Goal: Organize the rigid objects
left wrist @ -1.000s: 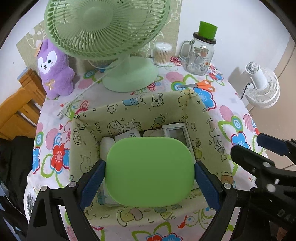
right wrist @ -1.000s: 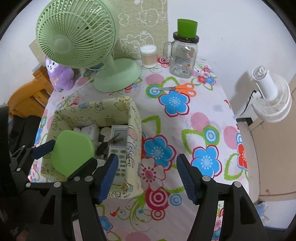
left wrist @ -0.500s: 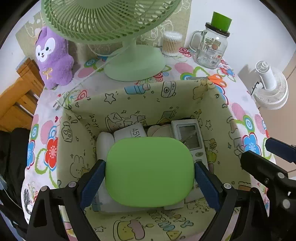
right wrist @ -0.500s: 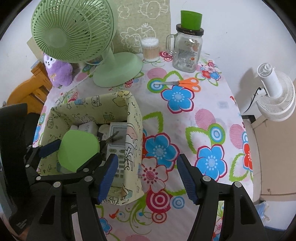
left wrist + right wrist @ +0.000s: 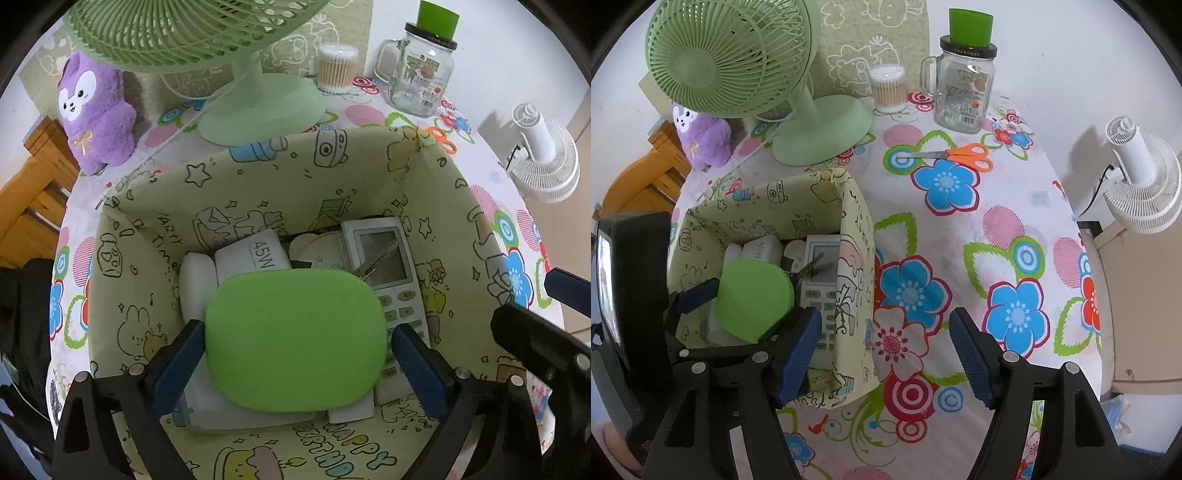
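The left gripper [image 5: 295,347] hangs low inside the fabric storage box [image 5: 258,192]; its jaws have just been opening, and the green rounded case [image 5: 295,339] sits between the pads, a thin gap on the right suggesting it is released onto the remote control [image 5: 388,269] and white charger [image 5: 255,254]. To finish well, the person should probably lift straight up without catching the case's edge or the soft box wall. The right gripper [image 5: 882,354], open and empty, hovers over the flowered tablecloth [image 5: 997,236] beside the box, the orange scissors [image 5: 960,155] well beyond it.

The fabric box [image 5: 857,236] is crowded full; open tablecloth [image 5: 960,258] right of it, seemingly clear up to the scissors [image 5: 964,155].
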Demonstrator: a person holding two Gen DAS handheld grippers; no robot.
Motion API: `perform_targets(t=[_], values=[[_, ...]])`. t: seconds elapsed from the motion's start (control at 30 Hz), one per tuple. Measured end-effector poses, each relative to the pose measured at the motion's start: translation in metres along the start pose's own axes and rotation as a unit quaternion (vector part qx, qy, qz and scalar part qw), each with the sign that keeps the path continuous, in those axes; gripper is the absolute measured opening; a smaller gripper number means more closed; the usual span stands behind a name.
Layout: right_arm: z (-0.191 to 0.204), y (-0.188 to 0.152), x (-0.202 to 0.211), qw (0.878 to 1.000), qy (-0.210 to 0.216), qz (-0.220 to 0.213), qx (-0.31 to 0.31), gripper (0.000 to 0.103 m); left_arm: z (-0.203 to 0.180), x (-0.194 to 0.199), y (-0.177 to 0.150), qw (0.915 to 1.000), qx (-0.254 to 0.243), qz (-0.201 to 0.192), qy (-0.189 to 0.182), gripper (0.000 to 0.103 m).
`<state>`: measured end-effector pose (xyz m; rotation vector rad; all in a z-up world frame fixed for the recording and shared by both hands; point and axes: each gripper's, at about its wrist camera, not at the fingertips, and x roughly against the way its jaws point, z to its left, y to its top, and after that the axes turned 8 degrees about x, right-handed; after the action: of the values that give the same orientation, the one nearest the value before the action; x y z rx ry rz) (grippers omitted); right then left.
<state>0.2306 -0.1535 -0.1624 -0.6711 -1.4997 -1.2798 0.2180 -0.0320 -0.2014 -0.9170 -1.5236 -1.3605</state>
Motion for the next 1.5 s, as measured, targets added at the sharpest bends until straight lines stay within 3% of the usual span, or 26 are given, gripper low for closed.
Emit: perform_targets(t=[0.2,0.63,1.03,1.5], values=[[0.002,-0.004,0.002,1.0,0.0,-0.001,-0.003,0.079,0.007,0.008,-0.003,0.9999,0.011,0.006,-0.008,0.103],[0.017,-0.006,0.02,0.999,0.013,-0.026,-0.016,0.09,0.025,0.05,-0.011,0.9991,0.028,-0.026,0.018,0.103],[0.033,-0.018,0.043,0.999,0.01,-0.045,-0.014,0.09,0.06,0.088,-0.033,0.998,0.046,-0.044,0.006,0.103],[0.063,-0.042,0.086,0.997,-0.005,-0.077,-0.006,0.09,0.076,0.139,-0.064,0.9958,0.04,-0.081,-0.015,0.103]])
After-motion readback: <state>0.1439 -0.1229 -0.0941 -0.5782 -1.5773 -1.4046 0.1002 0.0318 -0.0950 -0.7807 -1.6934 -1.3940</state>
